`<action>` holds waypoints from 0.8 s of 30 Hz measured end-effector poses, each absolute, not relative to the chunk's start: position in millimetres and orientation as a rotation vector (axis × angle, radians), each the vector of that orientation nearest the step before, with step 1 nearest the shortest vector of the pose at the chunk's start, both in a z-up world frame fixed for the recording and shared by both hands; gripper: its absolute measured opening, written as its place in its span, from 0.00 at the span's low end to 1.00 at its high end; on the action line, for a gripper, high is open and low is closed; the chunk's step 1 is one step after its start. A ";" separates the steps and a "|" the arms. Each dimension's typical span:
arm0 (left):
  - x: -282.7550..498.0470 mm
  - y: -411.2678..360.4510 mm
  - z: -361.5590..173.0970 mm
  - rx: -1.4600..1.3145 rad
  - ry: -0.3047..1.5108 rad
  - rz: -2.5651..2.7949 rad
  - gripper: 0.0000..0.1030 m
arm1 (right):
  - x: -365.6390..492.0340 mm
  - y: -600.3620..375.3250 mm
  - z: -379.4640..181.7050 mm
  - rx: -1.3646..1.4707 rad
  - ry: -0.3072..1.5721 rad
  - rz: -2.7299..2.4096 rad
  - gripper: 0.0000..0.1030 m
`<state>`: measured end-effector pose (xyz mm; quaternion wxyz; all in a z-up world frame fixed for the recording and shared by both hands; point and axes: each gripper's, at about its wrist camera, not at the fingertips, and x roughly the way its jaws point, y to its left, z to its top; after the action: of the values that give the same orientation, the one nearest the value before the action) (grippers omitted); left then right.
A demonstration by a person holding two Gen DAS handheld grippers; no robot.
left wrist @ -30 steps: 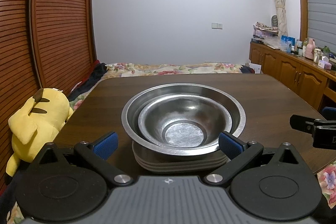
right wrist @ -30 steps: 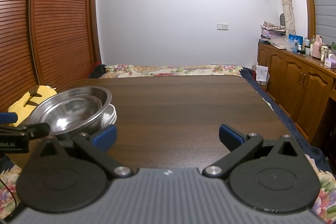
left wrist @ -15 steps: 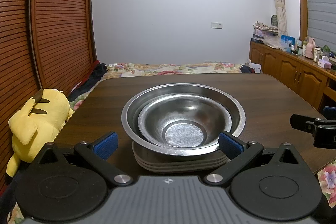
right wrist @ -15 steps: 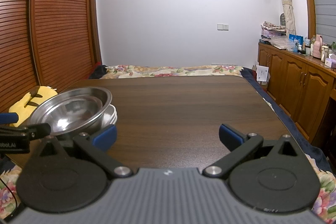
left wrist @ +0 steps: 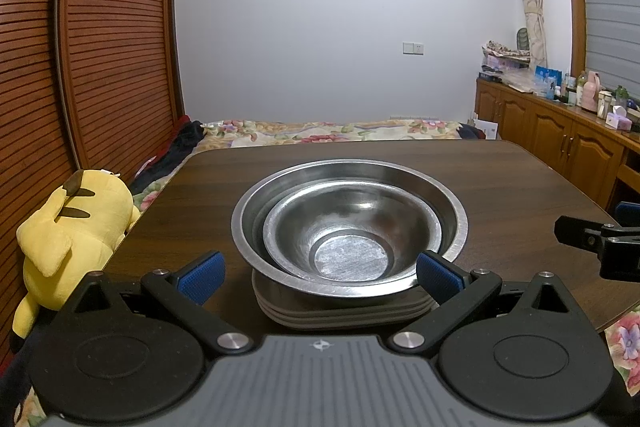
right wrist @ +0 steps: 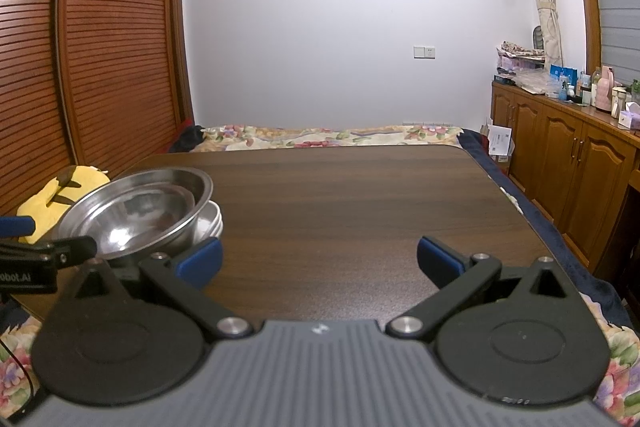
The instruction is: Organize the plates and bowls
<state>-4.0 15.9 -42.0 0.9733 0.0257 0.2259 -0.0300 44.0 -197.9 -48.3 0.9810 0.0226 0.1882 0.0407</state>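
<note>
step: stacking looks complete | small steel bowl [left wrist: 348, 227] nested in large steel bowl [left wrist: 452, 211] atop plate stack [left wrist: 344, 313], table [right wrist: 360, 195] near-left | left gripper [left wrist: 320, 267], right gripper [right wrist: 320, 259]: jaws apart, empty | next: likely withdraw

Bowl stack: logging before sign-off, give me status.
Left gripper open, right gripper open, both empty. Small bowl nested in large bowl, on plates. Table ahead bare.
</note>
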 end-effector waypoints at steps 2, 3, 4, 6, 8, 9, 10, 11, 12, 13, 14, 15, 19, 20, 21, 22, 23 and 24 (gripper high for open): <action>-4.1 15.8 -42.2 0.052 0.456 -0.062 1.00 | 44.0 -198.1 -48.2 0.045 0.378 0.082 1.00; -4.1 15.8 -42.2 0.052 0.456 -0.061 1.00 | 44.3 -198.3 -48.1 0.046 0.378 0.081 1.00; -4.2 15.8 -42.1 0.052 0.456 -0.061 1.00 | 43.9 -198.3 -48.0 0.047 0.378 0.081 1.00; -4.1 16.0 -42.0 0.052 0.455 -0.062 1.00 | 43.7 -198.8 -47.7 0.049 0.378 0.082 1.00; -4.4 15.6 -42.2 0.051 0.455 -0.061 1.00 | 43.4 -198.9 -47.3 0.049 0.376 0.081 1.00; -4.3 15.9 -41.9 0.051 0.454 -0.060 1.00 | 43.2 -199.0 -47.2 0.048 0.374 0.081 1.00; -4.4 15.6 -41.8 0.051 0.454 -0.061 1.00 | 43.3 -198.9 -47.2 0.048 0.373 0.081 1.00; -4.4 15.7 -41.5 0.052 0.454 -0.061 1.00 | 43.4 -198.8 -47.3 0.048 0.372 0.080 1.00; -4.3 15.8 -41.2 0.052 0.453 -0.061 1.00 | 43.3 -198.9 -47.6 0.048 0.373 0.080 1.00; -4.4 15.6 -41.3 0.052 0.453 -0.061 1.00 | 43.1 -198.9 -48.0 0.049 0.373 0.080 1.00; -4.1 15.7 -41.1 0.052 0.454 -0.062 1.00 | 43.2 -198.9 -48.0 0.050 0.373 0.080 1.00; -4.1 15.8 -41.0 0.052 0.454 -0.062 1.00 | 43.1 -199.0 -48.1 0.050 0.373 0.079 1.00; -4.5 15.4 -41.3 0.052 0.453 -0.062 1.00 | 43.3 -199.0 -48.3 0.050 0.373 0.080 1.00; -4.5 15.4 -41.4 0.053 0.453 -0.061 1.00 | 43.4 -199.0 -48.2 0.050 0.372 0.080 1.00; -4.2 15.5 -41.1 0.053 0.454 -0.062 1.00 | 43.2 -198.9 -48.5 0.050 0.373 0.080 1.00; -4.6 15.3 -41.4 0.052 0.453 -0.062 1.00 | 43.2 -198.9 -48.6 0.051 0.373 0.080 1.00; -4.6 15.2 -41.4 0.052 0.453 -0.062 1.00 | 43.2 -198.9 -48.6 0.051 0.373 0.080 1.00; -4.6 15.2 -41.3 0.052 0.453 -0.061 1.00 | 43.1 -198.9 -48.8 0.052 0.374 0.080 1.00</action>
<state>-4.6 15.2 -41.3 0.9736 0.0260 0.2246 -0.0305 43.1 -198.9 -48.8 0.9815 0.0258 0.1857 0.0398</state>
